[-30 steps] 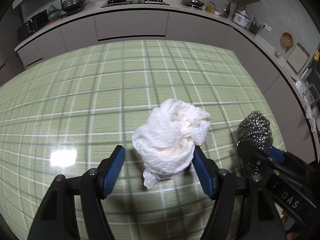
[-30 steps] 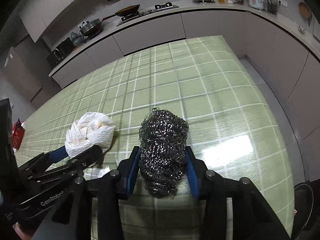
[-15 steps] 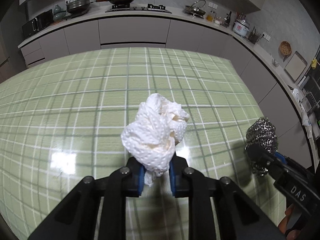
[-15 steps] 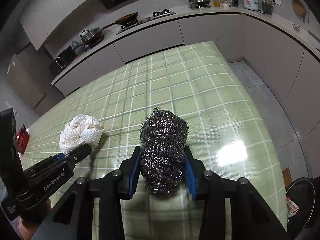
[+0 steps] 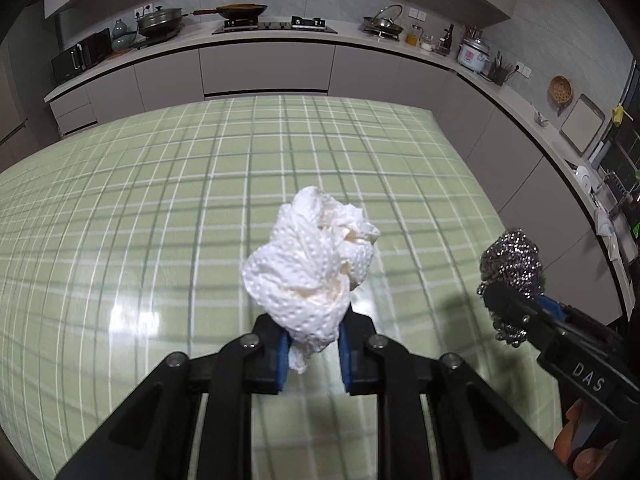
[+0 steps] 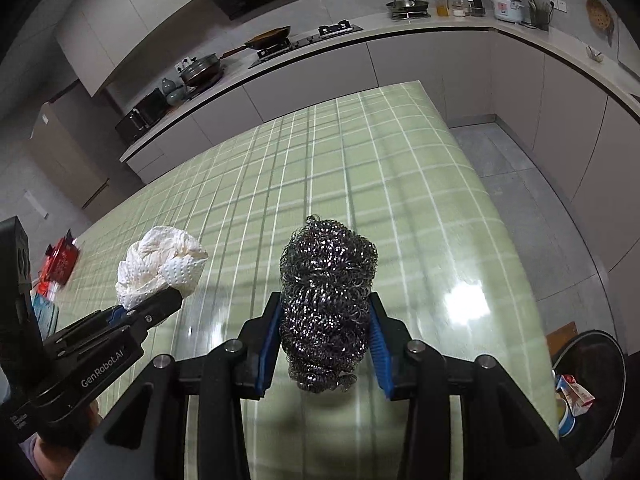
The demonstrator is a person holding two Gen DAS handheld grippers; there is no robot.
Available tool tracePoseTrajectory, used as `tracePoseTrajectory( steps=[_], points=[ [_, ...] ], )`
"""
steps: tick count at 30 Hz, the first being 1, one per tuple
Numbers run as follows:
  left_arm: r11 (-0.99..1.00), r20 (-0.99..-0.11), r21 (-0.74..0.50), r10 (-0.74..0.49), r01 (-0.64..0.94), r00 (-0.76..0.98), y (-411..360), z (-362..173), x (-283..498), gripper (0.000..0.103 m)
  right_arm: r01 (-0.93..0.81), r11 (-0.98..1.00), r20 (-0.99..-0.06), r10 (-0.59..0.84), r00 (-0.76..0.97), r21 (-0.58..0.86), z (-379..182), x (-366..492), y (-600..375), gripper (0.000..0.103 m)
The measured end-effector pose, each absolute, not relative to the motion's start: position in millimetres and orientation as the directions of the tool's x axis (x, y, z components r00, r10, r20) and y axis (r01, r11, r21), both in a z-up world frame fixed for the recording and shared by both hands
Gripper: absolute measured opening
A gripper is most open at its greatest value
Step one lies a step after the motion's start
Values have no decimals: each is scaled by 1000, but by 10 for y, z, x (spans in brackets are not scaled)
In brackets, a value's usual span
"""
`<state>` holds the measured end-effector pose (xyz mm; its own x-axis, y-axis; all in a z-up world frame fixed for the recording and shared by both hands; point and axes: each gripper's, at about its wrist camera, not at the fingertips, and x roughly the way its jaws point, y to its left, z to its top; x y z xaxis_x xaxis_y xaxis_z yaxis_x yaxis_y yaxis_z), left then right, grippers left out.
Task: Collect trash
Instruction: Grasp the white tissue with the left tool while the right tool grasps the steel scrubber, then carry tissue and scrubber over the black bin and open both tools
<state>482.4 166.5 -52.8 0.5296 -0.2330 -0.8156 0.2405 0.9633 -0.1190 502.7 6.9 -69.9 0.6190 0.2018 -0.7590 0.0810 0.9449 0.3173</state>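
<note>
A crumpled white paper towel (image 5: 312,268) is pinched at its lower end between the blue pads of my left gripper (image 5: 313,354), which is shut on it and holds it above the green checked table (image 5: 160,208). The same towel (image 6: 160,268) shows at the left of the right wrist view. My right gripper (image 6: 325,350) is shut on a ball of steel wool (image 6: 326,304), also held off the table. The steel wool (image 5: 514,268) appears at the right edge of the left wrist view.
A black trash bin (image 6: 588,376) with packaging inside stands on the floor past the table's right edge. Red and blue packets (image 6: 60,264) lie at the table's far left. Grey kitchen counters (image 5: 280,40) with pans and a cooker run behind.
The left gripper went from open around the paper towel to shut on it. Both grippers then lifted and drew back from the table with their loads.
</note>
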Motion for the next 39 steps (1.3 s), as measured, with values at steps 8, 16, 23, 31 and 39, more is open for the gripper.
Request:
tracePoseTrajectory(
  steps=[8, 16, 23, 31, 39],
  points=[
    [976, -811, -132, -206, 172, 548, 1549, -497, 4322, 21, -19, 949, -755, 263, 601, 315, -682, 4511, -81, 42],
    [978, -811, -130, -201, 166, 550, 1477, -458, 3935, 21, -34, 946, -742, 276, 612, 324, -606, 4028, -229, 42],
    [971, -794, -142, -228, 194, 564, 1470, -429, 3634, 21, -4, 940, -744, 274, 610, 343, -622, 3584, -181, 42],
    [962, -797, -177, -263, 207, 543, 1542, -474, 3268, 21, 10, 952, -763, 240, 600, 307, -622, 3084, -23, 42],
    [955, -781, -173, -281, 240, 558, 1252, -385, 3024, 21, 38, 947, -751, 228, 620, 319, -513, 2811, -258, 42]
  ],
)
